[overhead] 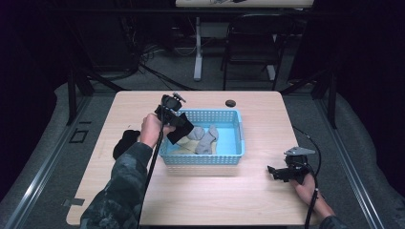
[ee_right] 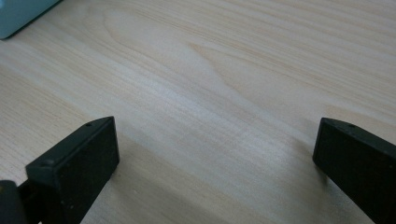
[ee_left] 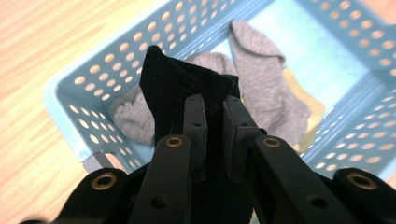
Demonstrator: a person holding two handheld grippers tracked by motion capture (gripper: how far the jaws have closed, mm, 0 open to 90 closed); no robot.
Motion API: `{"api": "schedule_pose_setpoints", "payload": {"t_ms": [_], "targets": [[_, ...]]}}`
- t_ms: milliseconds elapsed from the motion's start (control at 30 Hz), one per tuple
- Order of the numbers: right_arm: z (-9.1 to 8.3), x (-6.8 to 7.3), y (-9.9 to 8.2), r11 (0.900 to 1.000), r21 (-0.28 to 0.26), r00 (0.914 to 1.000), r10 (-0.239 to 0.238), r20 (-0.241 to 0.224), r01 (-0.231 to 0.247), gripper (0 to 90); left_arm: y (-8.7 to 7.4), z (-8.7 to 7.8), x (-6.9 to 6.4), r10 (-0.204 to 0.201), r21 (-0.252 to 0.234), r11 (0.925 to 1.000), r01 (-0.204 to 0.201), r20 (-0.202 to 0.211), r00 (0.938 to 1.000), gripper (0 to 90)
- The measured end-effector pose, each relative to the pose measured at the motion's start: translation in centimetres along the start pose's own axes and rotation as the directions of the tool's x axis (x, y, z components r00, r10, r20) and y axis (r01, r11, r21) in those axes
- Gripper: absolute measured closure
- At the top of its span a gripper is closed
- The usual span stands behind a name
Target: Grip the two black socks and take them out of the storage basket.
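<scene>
My left gripper (overhead: 179, 128) hangs over the left end of a light blue perforated basket (overhead: 234, 160), shut on a black sock (overhead: 180, 131). In the left gripper view the black sock (ee_left: 182, 84) is pinched between the two jaws and dangles over the basket's (ee_left: 88, 98) inside. Grey socks (overhead: 204, 138) and a tan one lie on the basket floor; the grey socks (ee_left: 261, 70) show below the held sock. My right gripper (overhead: 274, 171) rests low over the table at the front right, open, with bare wood between its fingers (ee_right: 74, 168).
Another black sock (overhead: 123, 143) lies on the wooden table (overhead: 248, 200) left of the basket, beside the left hand. A small dark round object (overhead: 231, 102) sits near the far edge. A corner of the basket (ee_right: 18, 14) shows in the right gripper view.
</scene>
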State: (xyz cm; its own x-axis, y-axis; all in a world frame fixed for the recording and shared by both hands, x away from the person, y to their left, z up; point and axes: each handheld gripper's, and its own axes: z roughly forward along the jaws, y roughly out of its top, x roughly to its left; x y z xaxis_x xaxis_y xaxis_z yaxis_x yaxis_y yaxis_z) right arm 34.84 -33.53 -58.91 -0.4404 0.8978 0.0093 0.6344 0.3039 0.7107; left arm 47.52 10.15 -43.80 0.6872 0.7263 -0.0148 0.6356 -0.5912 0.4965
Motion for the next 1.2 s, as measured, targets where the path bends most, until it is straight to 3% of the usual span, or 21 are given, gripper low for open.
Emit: {"api": "schedule_pose_setpoints", "payload": {"t_ms": [700,933,1200], "targets": [[0.0,0.0,0.0,1.0000,0.002,1.0000,0.000,0.001,0.000,0.0,1.1,-6.7,1.0,-0.001,-0.106,0.9943,-0.003,-0.038,0.9993,81.1],[0.0,0.0,0.0,1.0000,0.001,1.0000,-0.001,0.000,0.001,0.0,0.4,-9.4,1.9,-0.023,-0.140,0.9901,0.014,-0.063,0.9977,81.0],[0.0,0.0,0.0,1.0000,0.000,1.0000,0.001,0.001,-0.001,0.0,-1.1,-10.9,3.4,-0.064,-0.162,0.9855,0.050,-0.081,0.9947,81.0]]}}
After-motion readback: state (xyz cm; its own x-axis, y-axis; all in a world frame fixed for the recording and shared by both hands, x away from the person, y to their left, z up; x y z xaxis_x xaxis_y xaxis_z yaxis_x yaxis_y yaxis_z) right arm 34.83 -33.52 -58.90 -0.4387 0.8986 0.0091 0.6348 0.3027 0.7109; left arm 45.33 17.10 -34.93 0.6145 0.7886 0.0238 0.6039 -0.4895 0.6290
